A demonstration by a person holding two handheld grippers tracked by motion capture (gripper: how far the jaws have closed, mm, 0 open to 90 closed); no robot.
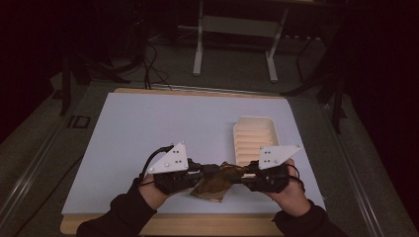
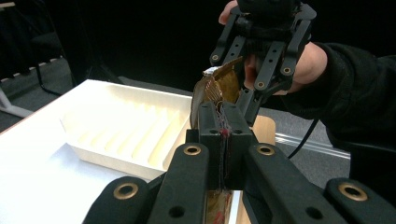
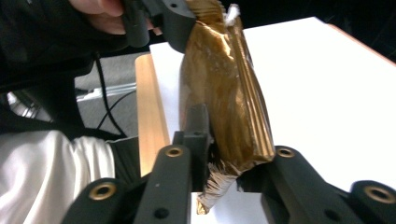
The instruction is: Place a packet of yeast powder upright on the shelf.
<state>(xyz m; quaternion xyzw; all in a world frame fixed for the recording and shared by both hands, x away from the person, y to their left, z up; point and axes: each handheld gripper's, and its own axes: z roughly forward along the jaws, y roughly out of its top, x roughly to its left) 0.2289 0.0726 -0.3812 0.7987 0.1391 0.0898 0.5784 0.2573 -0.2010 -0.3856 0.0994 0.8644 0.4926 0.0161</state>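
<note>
Landmark: a white ribbed plastic tray [image 1: 255,139], long and shallow, lying flat on the pale blue-white surface [image 1: 148,133] toward its right half.
Packet: a crinkled golden-brown foil packet [image 1: 217,178] with a frayed white torn edge, held off the surface just in front of the tray's near end — stretched between the two tongs.
Left tongs [image 1: 203,170]: black, with a grey three-cornered plate on top, to the near left of the tray; jaws closed on one end of the packet. In the left gripper view the foil [image 2: 219,84] rises from between the clamped jaws of these tongs [image 2: 223,122].
Right tongs [image 1: 249,173]: black, also plate-topped, right at the tray's near end; jaws pinched on the packet's other end. The right gripper view shows the foil [image 3: 224,93] caught between these tongs [image 3: 229,161].
Hands: the left hand [image 1: 153,190] and right hand [image 1: 289,192], in dark sleeves, sit nearer than the tray, at the surface's front edge.
Wooden board: a light wood edge [image 1: 197,224] shows under the surface's near side, in front of the tray.
</note>
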